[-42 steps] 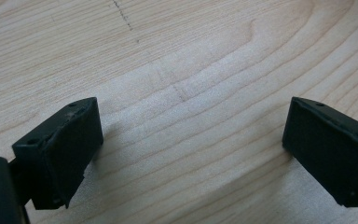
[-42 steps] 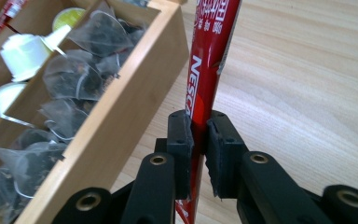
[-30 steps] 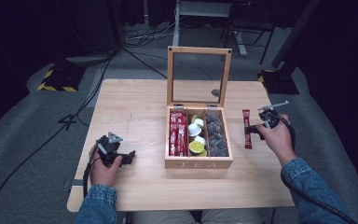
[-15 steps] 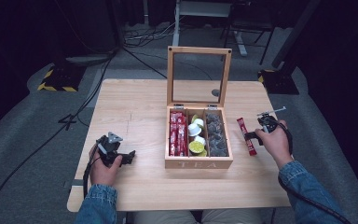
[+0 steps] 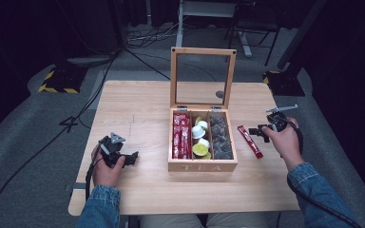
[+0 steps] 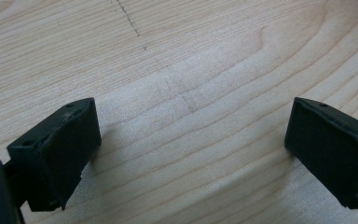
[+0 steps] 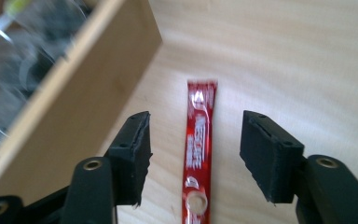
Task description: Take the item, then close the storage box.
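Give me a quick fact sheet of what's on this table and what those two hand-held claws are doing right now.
Table: light wooden table
Box: wooden tea box, glass lid upright
Box contents: red packets in its left compartment, small round cups in the middle, dark pieces on the right
Loose item: red stick packet, flat on the table to the right of the box
Right gripper: jaws have just been opening; they stand either side of the packet, apart from it
Left gripper: open over bare wood, holding nothing
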Tool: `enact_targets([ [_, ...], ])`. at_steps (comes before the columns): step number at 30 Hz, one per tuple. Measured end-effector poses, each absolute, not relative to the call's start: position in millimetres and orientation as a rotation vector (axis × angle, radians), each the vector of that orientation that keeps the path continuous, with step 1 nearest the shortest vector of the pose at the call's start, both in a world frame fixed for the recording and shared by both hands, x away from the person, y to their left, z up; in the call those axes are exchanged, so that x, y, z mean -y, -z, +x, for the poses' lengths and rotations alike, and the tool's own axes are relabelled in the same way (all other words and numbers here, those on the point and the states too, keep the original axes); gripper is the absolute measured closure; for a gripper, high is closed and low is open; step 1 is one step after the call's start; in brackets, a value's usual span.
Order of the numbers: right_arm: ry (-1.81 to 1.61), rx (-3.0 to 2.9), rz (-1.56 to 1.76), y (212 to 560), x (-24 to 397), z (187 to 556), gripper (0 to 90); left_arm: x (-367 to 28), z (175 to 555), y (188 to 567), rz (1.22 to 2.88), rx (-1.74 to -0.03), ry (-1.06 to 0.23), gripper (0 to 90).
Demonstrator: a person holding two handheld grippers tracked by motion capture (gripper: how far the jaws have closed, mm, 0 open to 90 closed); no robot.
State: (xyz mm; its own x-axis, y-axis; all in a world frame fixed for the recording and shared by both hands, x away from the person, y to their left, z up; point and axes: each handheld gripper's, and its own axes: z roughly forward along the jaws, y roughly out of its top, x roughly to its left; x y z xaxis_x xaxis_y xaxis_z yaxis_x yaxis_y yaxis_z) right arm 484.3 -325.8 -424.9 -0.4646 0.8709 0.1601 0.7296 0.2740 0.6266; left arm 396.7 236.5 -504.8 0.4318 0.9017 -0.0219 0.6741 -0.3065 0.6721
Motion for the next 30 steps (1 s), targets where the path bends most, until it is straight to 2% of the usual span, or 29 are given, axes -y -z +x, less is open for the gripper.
enact_targets([
  [4, -1.038, -2.292, 1.420, 405.3, 321.1, 486.5, 40.1, -236.5, 396.8, 504.8, 2.078, -1.322, -0.485, 3.7],
  [17, -1.156, -2.244, 1.220, 338.6, 299.4, 505.0, 39.6, -236.3, 396.1, 504.9, 2.079, -1.325, -0.484, 3.6],
  [30, -1.282, -2.191, 1.135, 303.4, 280.7, 537.3, 39.1, -236.1, 395.0, 505.2, 2.072, -1.327, -0.484, 3.5],
])
